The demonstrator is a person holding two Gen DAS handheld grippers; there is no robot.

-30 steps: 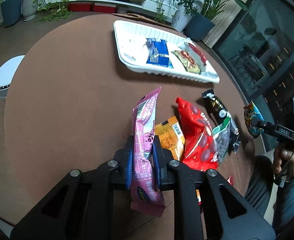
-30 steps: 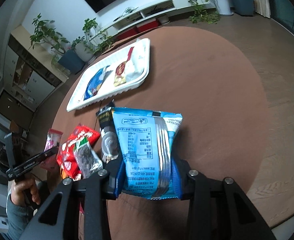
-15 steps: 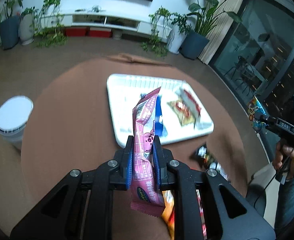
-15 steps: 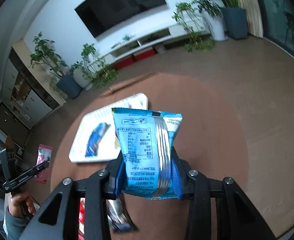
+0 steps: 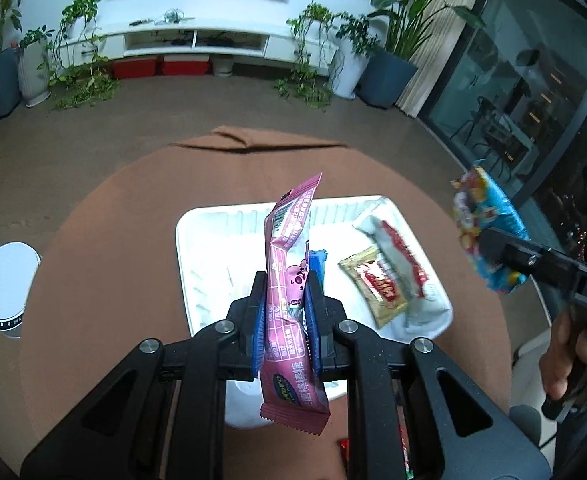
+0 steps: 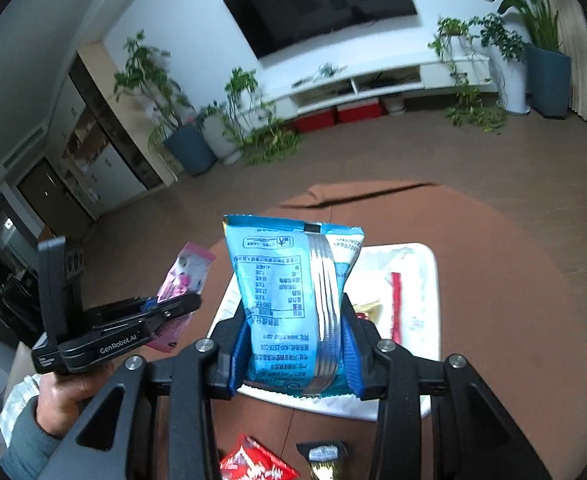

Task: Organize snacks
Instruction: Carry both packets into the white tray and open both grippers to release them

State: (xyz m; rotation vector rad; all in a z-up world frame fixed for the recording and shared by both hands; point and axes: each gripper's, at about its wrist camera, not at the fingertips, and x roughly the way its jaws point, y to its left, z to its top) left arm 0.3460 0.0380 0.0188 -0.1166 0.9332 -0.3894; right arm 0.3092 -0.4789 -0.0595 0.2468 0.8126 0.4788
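Two grippers: left gripper, jaws clamping one slim pink pouch; right gripper, jaws clamping one puffy blue bag; one white ribbed tray.

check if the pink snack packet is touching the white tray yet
Apart. The left wrist view shows the pink snack packet clamped between the left gripper fingers, hanging in the air above the white tray; its bottom edge dangles free.

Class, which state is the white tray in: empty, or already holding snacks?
Already holding snacks. The white tray holds a gold packet, a white-and-red packet and a partly hidden blue packet.
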